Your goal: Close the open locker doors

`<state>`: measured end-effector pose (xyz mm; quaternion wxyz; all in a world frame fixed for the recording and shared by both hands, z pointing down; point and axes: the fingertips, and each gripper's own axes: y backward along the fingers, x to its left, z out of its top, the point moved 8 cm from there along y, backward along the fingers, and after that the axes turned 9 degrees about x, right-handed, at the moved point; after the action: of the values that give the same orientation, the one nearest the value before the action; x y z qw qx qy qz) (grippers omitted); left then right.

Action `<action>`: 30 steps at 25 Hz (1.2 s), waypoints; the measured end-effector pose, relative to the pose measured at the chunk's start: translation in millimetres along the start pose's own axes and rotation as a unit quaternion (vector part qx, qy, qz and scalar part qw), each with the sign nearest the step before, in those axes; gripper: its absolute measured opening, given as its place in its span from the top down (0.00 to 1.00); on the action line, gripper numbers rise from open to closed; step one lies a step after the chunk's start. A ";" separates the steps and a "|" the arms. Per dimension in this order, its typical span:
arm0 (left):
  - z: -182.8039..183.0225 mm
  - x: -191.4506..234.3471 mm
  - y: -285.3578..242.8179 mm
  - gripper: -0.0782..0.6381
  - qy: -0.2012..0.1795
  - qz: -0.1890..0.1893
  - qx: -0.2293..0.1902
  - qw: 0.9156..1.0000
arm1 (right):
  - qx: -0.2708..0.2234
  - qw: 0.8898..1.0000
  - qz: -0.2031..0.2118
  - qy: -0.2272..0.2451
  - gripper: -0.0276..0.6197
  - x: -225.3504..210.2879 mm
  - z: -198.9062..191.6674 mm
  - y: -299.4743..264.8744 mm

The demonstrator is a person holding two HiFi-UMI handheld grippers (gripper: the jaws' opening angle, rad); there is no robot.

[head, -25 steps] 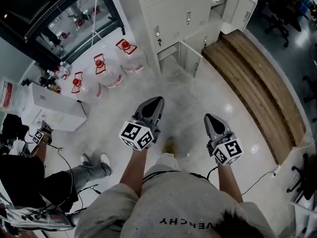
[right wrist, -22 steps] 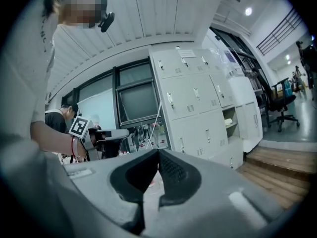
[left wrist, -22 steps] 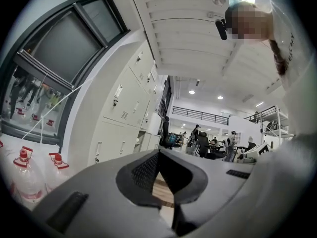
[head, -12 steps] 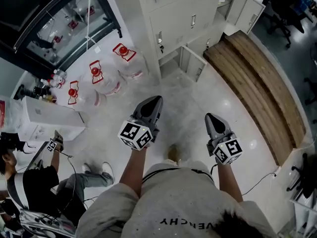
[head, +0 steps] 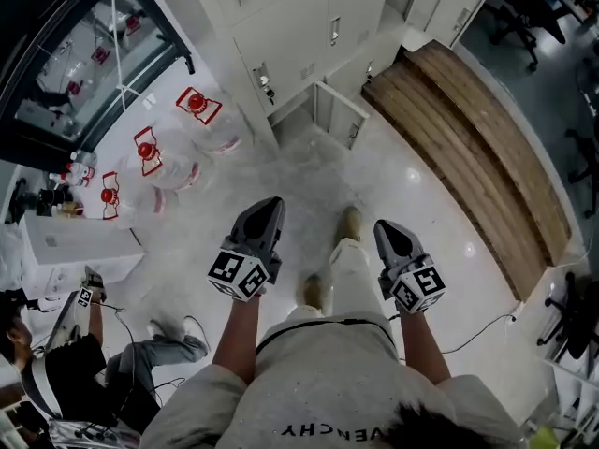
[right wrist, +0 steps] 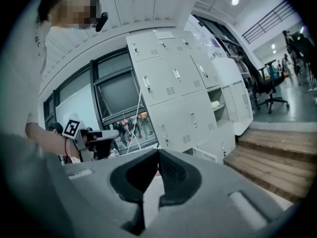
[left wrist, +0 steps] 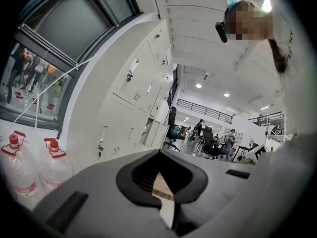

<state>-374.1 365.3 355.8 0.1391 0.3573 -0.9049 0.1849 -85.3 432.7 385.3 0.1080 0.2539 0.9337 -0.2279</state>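
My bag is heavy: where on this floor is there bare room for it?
Bare floor lies between the open locker door and the shoes, and rightward to the wooden platform. The left is crowded: water jugs, a seated person.

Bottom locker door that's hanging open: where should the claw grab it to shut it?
Grip the low open door by its free edge, the one standing farthest out from the lockers. Come from the side facing the wooden steps, since the door's opening lies on its other side. A push from there should swing it shut.
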 end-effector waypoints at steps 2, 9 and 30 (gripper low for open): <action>3.2 8.0 -18.8 0.90 -0.002 0.007 0.002 1.000 | 0.007 1.000 0.010 -0.004 0.95 -20.6 3.0 -18.1; 9.3 47.3 -114.2 0.90 0.029 0.037 0.004 0.999 | 0.033 0.997 0.048 0.041 0.95 -106.5 41.9 -98.2; -52.6 102.2 -338.0 0.90 0.096 0.049 0.078 0.991 | 0.119 0.989 0.088 0.029 0.93 -310.3 -9.8 -267.8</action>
<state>-204.1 98.7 521.5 0.1881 0.3030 -0.8865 0.2948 36.6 100.1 591.8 0.0698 0.3523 0.8769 -0.3195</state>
